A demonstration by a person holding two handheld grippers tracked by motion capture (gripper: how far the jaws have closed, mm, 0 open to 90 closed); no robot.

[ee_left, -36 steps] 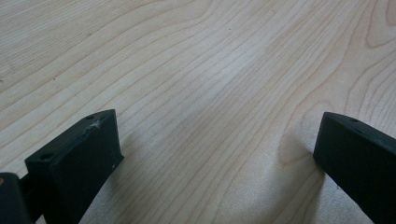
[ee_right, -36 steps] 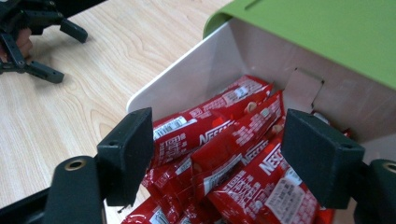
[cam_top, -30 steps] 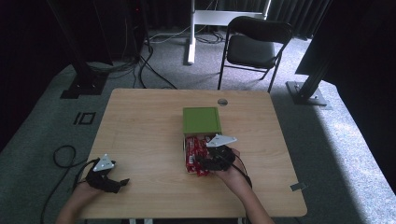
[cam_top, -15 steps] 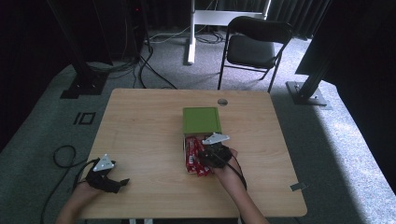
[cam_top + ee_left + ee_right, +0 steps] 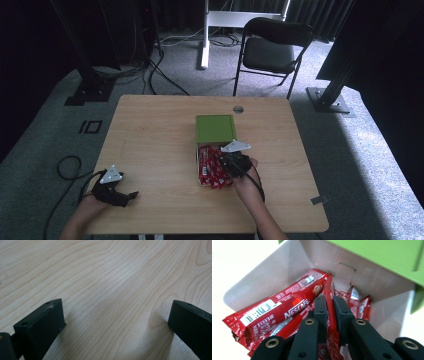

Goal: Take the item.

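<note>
right gripper (image 5: 330,305) has pushed deeper into the white box (image 5: 274,270) — jaws pinching a red sachet (image 5: 329,293) | left gripper (image 5: 112,187) — wide open, idle on table (image 5: 155,140)

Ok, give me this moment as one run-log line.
right gripper: shut on red sachet, inside white box | left gripper: open, on bare table | green lid: open

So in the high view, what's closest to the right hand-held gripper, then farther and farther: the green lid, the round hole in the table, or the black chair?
From the right hand-held gripper:
1. Green lid, just beyond it on the table.
2. Round hole, near the table's far edge.
3. Black chair, on the floor past the table.
</note>
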